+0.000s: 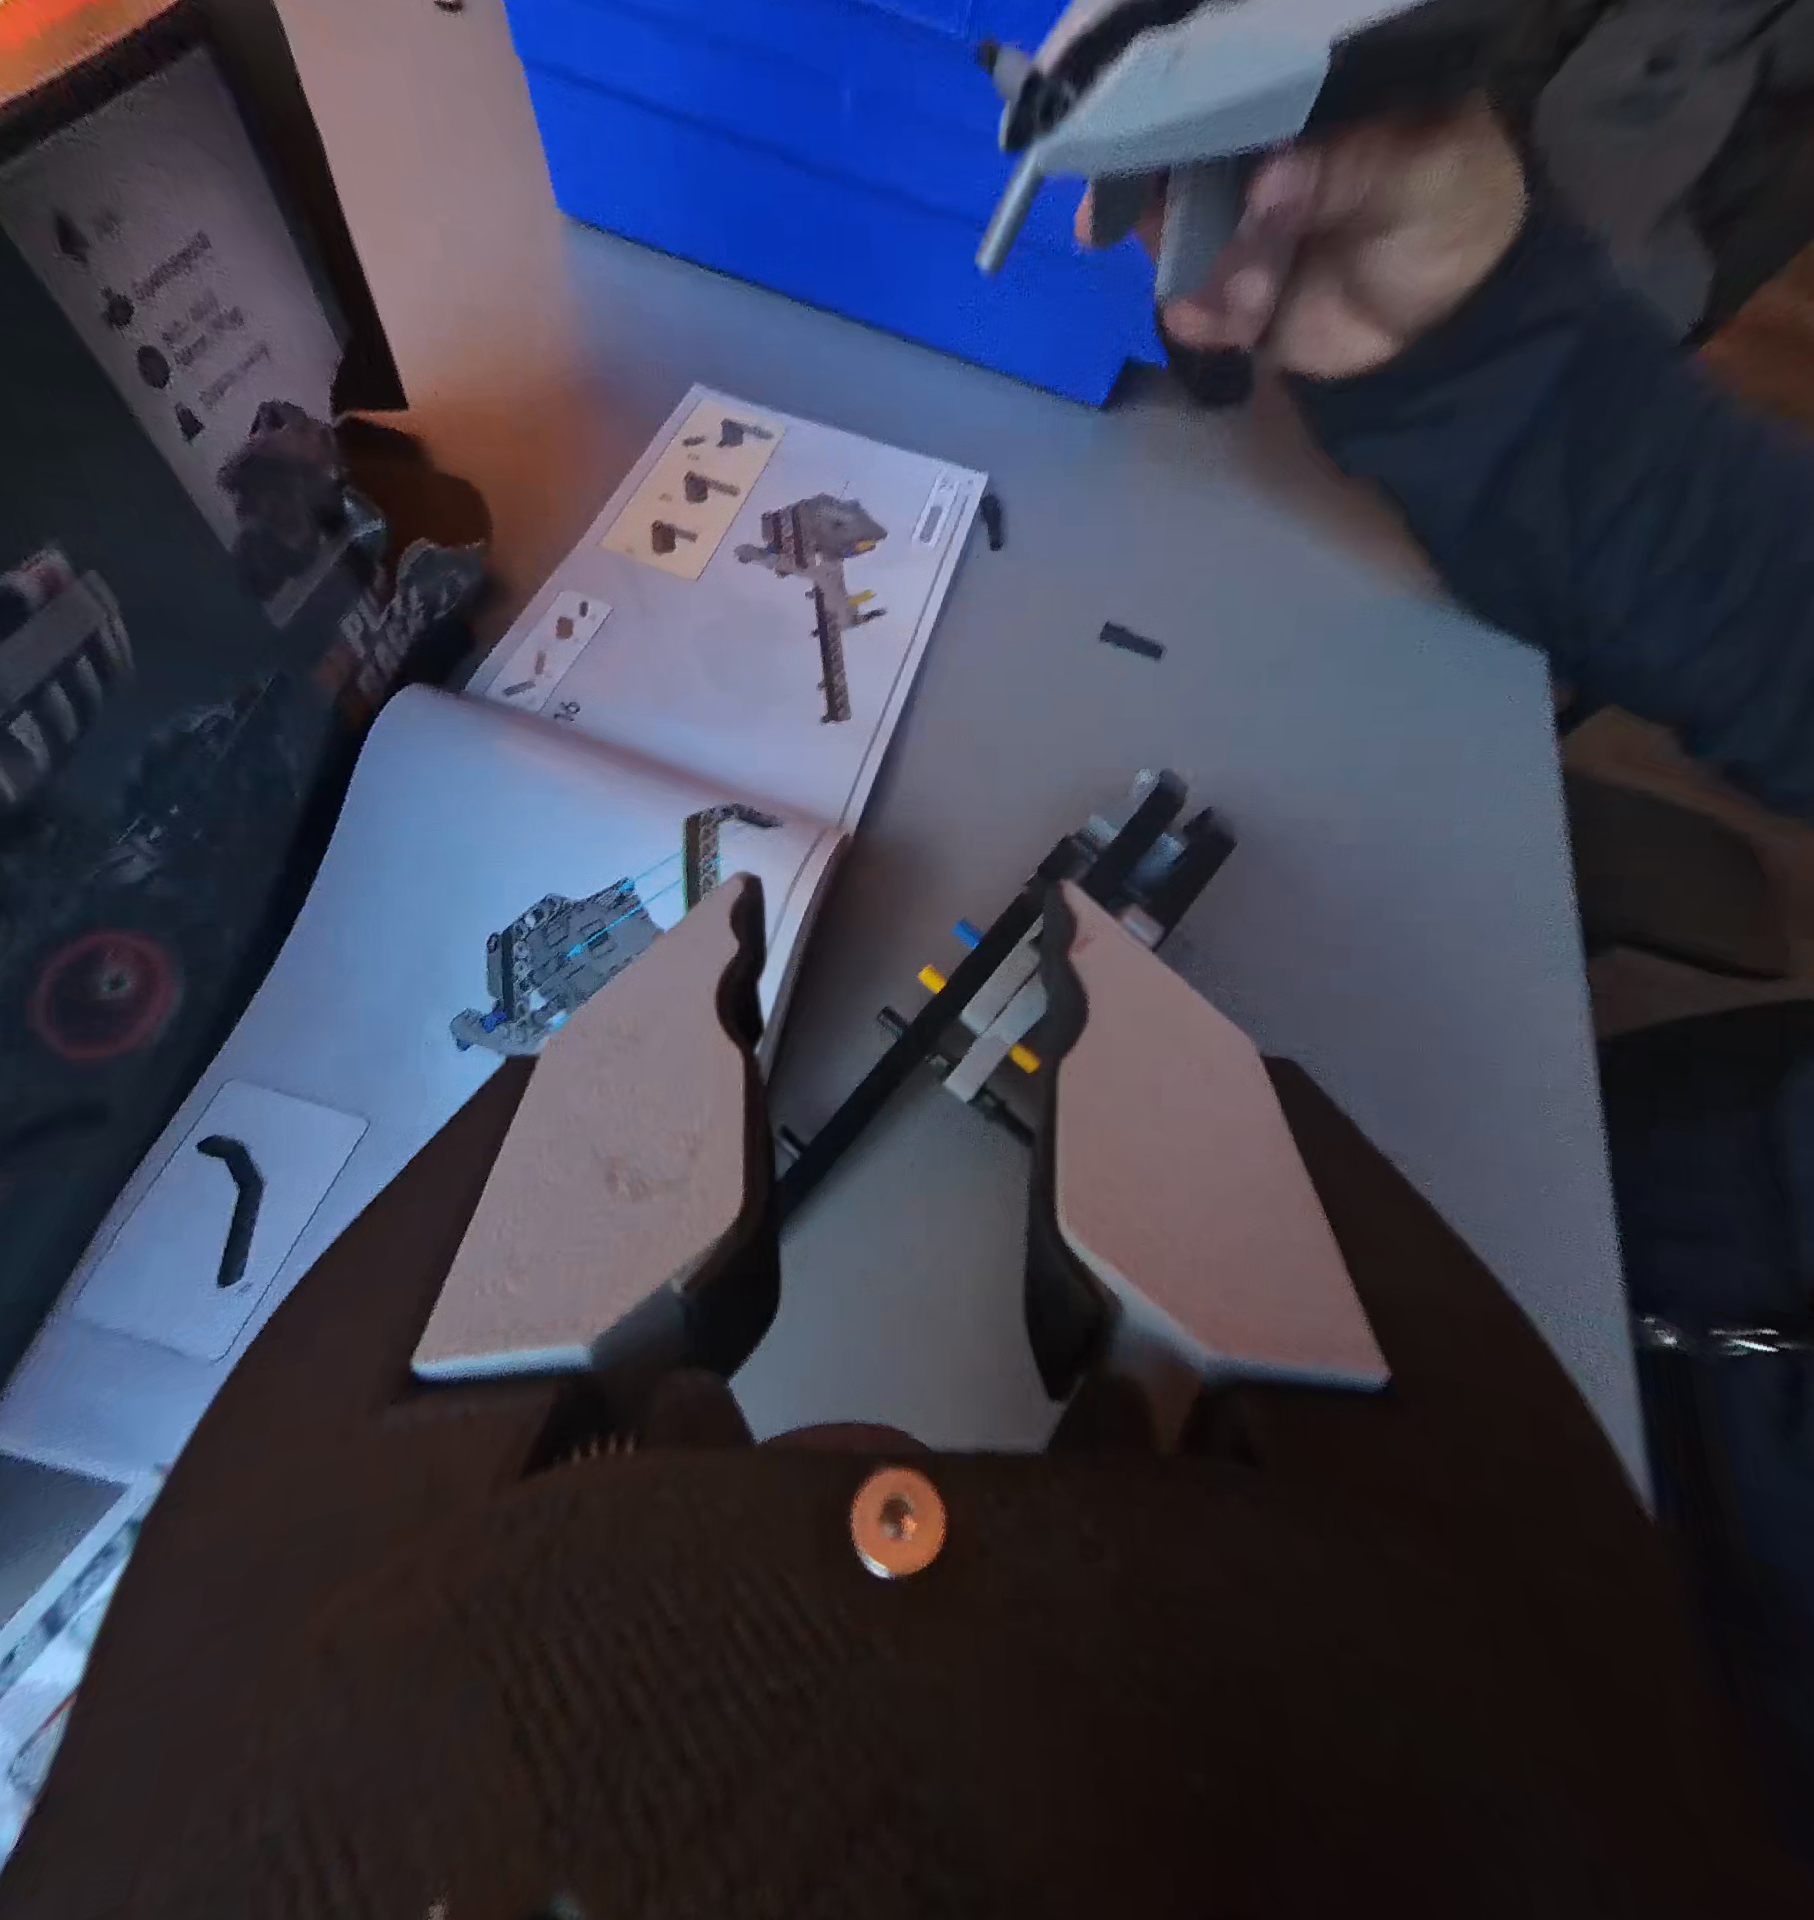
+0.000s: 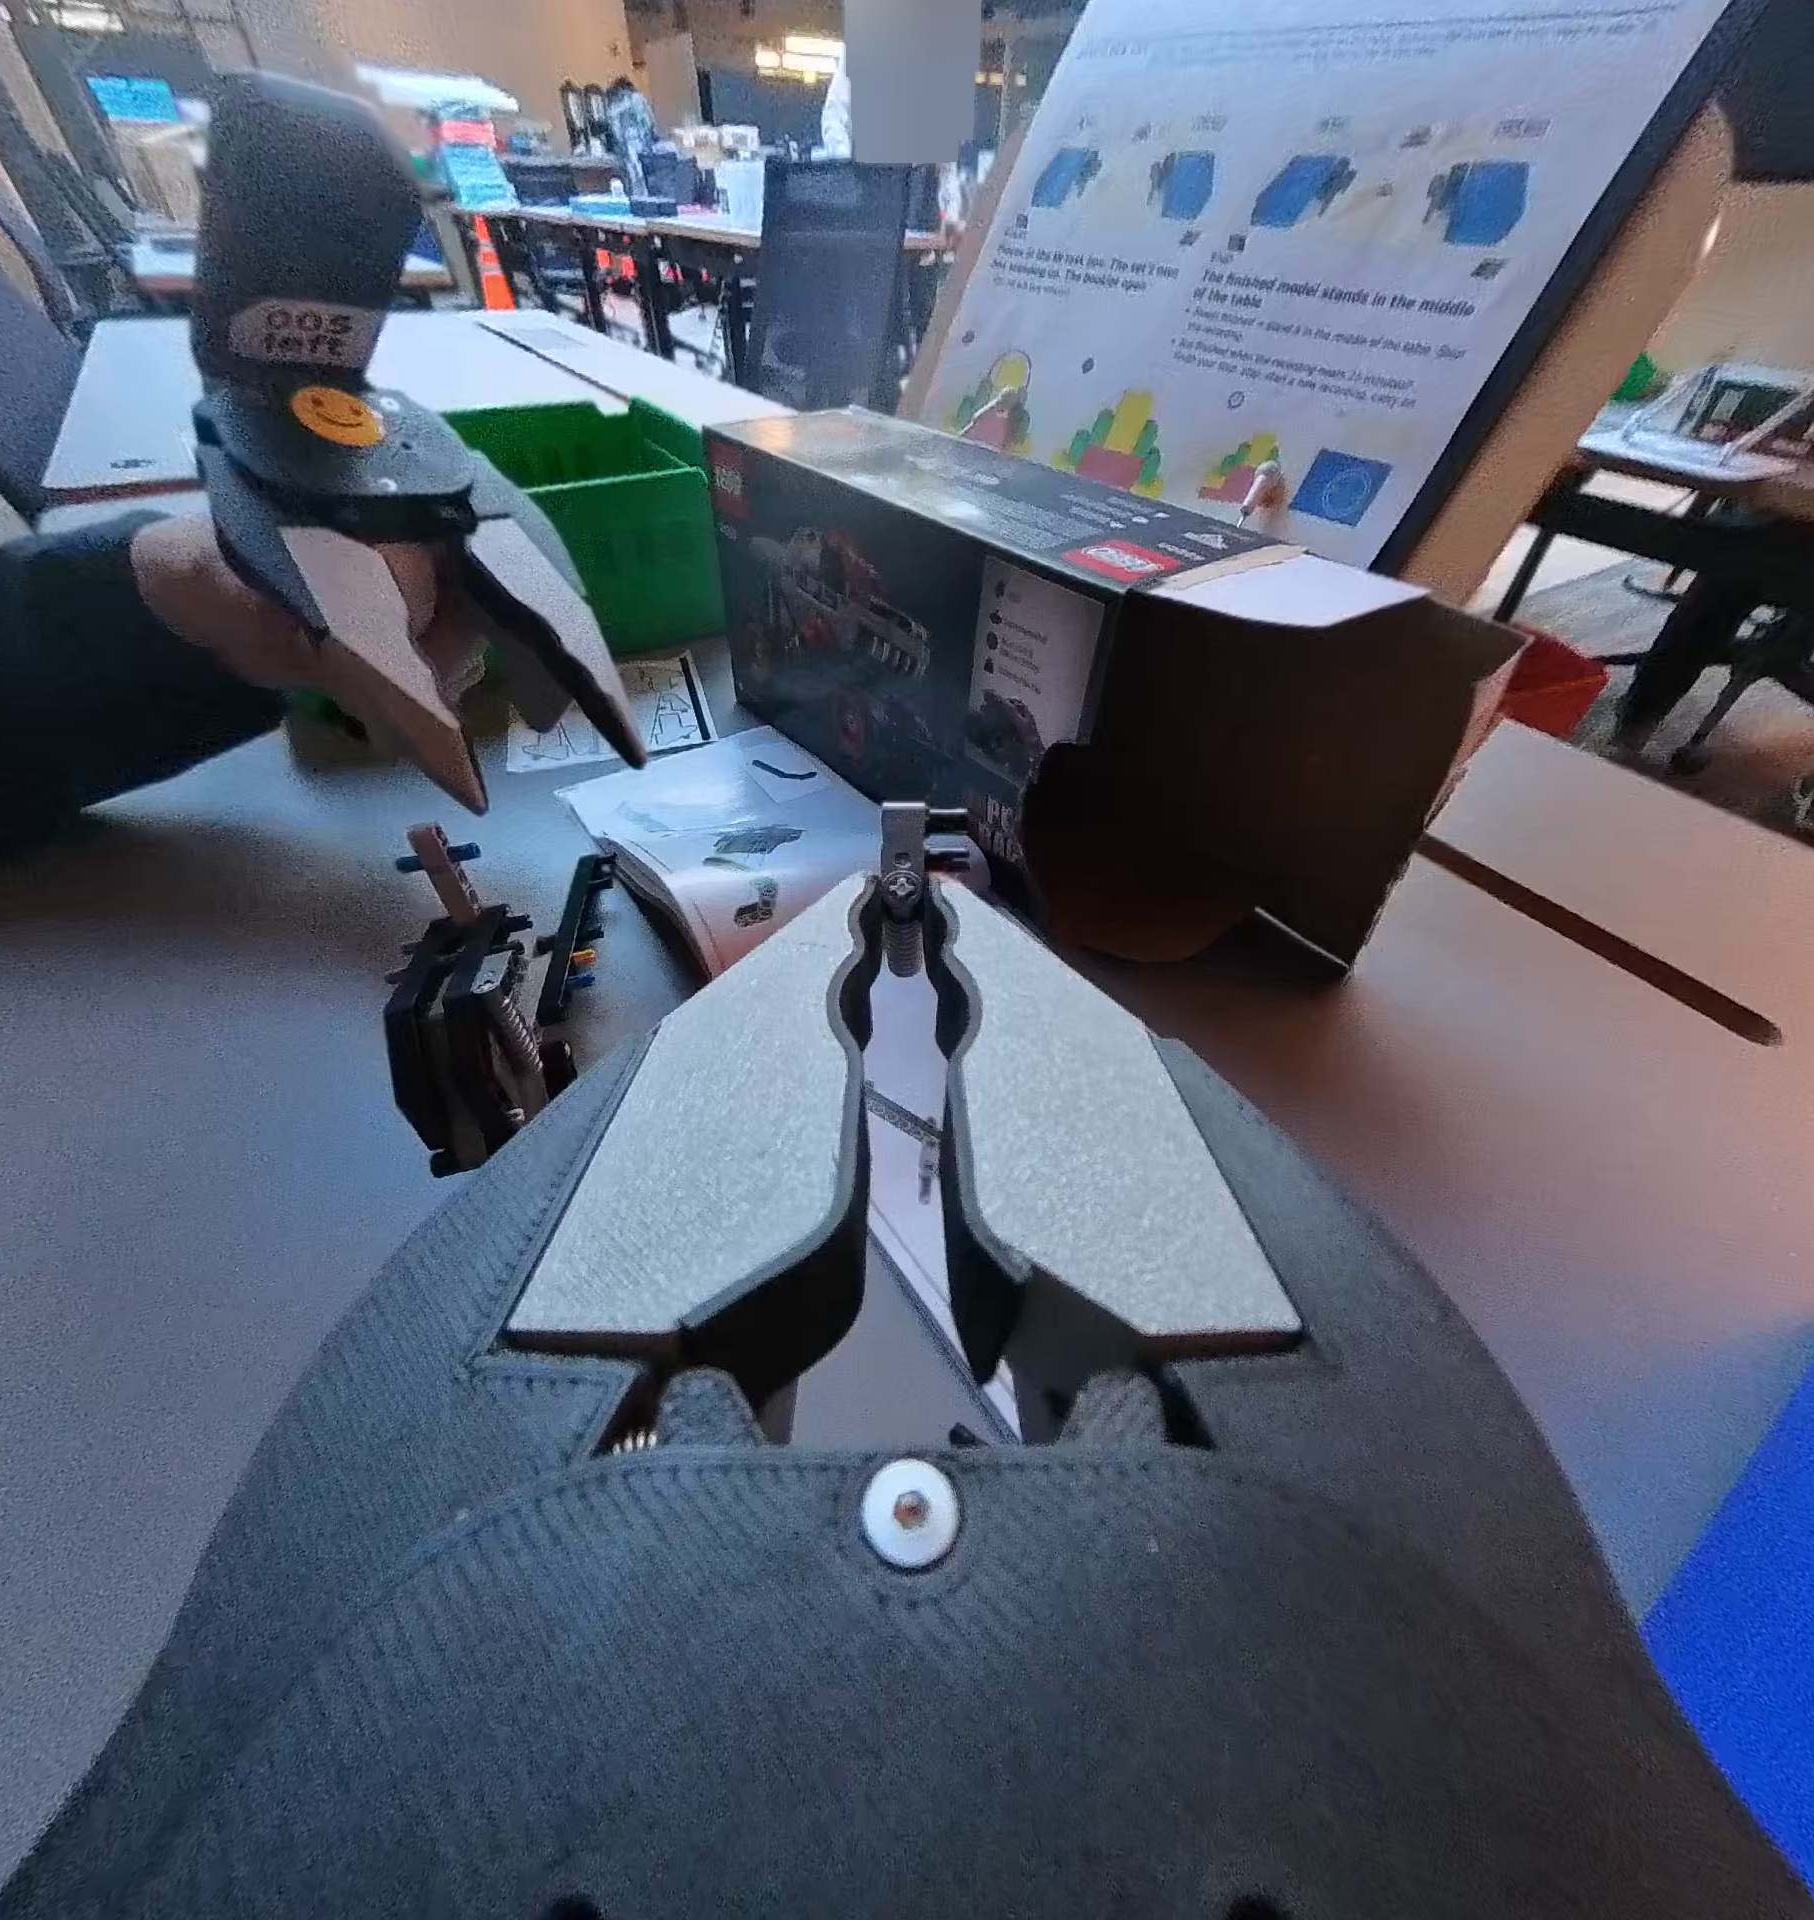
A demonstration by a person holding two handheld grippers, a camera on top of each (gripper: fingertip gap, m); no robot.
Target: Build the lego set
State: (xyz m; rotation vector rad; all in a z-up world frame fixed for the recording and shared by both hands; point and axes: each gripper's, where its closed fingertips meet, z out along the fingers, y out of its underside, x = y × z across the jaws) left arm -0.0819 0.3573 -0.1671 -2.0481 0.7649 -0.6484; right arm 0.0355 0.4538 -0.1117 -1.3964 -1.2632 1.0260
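Grey counter (image 1: 1298, 790) carries our half-built model (image 1: 996, 997) at the manual's (image 1: 778, 623) three o'clock. Left fingers (image 1: 898, 925) gape above it; right fingers (image 2: 901, 914) pinch a shock-absorber piece (image 2: 901, 883), probably awaiting careful alignment next.

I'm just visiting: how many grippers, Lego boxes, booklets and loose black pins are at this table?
Grippers: 2, left open, right shut on a grey part
Lego box: 1
Booklet: 1
Loose black pins: 2
Total: 6
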